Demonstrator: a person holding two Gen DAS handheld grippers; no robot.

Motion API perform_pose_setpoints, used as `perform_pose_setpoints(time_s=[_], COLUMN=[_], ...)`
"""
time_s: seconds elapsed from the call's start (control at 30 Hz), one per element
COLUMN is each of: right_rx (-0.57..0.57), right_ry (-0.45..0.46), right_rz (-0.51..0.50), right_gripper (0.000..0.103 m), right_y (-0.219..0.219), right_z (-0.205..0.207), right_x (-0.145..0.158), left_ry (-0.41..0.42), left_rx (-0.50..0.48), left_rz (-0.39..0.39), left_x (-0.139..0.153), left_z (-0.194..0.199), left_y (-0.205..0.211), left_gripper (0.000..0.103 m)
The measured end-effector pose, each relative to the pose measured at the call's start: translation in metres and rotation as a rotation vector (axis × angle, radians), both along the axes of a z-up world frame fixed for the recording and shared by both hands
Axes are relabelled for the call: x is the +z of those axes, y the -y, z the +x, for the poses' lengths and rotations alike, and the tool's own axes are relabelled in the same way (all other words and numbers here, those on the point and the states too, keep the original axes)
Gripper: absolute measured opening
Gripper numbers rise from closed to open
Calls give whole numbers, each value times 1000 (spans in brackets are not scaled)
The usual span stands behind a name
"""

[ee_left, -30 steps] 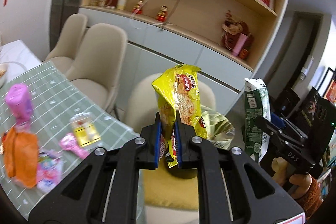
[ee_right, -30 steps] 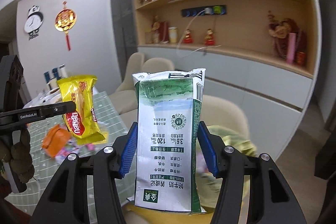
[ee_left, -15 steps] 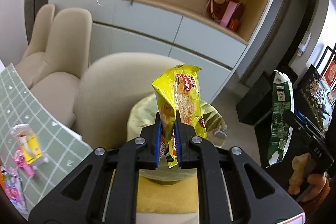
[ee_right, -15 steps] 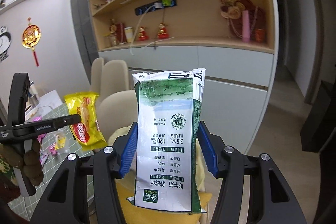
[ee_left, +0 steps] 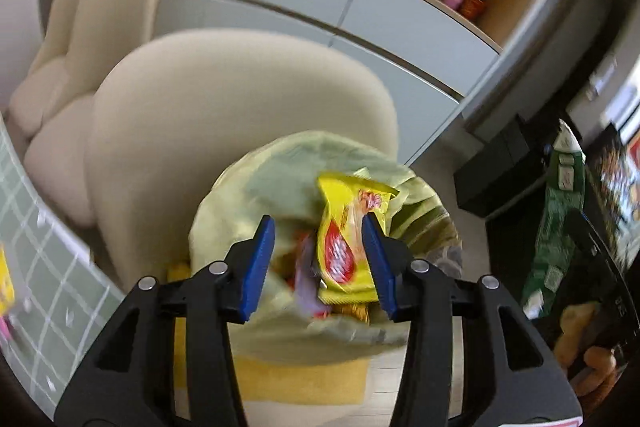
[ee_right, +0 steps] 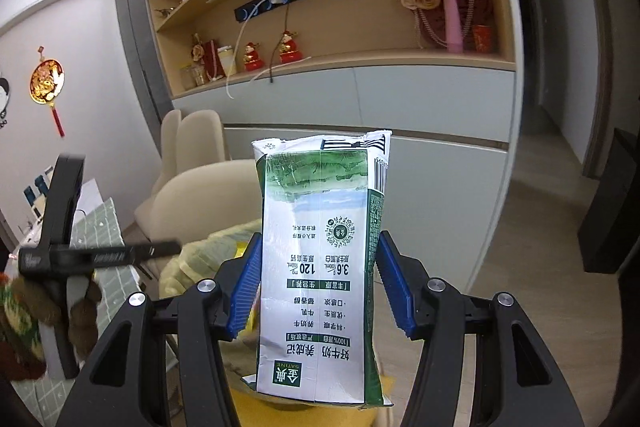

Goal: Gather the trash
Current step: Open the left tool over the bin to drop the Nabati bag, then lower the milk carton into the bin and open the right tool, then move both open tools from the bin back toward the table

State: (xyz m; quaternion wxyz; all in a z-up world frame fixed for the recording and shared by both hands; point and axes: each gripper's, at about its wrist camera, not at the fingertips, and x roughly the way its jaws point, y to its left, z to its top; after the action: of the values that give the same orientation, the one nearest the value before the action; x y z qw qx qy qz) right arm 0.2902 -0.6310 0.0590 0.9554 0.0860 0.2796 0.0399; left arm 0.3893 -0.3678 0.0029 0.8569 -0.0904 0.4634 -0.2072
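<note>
My left gripper [ee_left: 318, 267] has just been opening; its fingers stand apart, the yellow snack wrapper [ee_left: 346, 231] loose between them over the bag-lined trash bin [ee_left: 256, 195]. My right gripper [ee_right: 318, 285] clamps the milk carton [ee_right: 320, 267] upright.

A beige chair [ee_left: 224, 115] backs the open trash bag [ee_left: 280, 179].

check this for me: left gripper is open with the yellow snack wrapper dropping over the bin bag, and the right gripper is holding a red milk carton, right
Not quite. The carton clamped in the right gripper is green and white, not red, as the right wrist view shows. The rest holds: the left gripper has just been opening, and the yellow snack wrapper sits loose between its jaws over the bin bag.
</note>
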Motion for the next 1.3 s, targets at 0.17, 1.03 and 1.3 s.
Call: perform_pose_setpoints(time_s=[0.17,1.03,1.3], right_rx=[12,95,360], right_ry=[80,-42,-119], right_rz=[-10,-100,-106], right_gripper=[53,70,70], right_y=[-36,-244,-344], right_z=[24,-32,-28], right_x=[24,-8,-21], left_ry=[33,65,93], left_rx=[38,548,621], left_rz=[21,48,39], left_x=[15,1,-5], left_z=[-38,-213,-235], left_y=[-48,-398,-484], left_gripper=[44,52,58])
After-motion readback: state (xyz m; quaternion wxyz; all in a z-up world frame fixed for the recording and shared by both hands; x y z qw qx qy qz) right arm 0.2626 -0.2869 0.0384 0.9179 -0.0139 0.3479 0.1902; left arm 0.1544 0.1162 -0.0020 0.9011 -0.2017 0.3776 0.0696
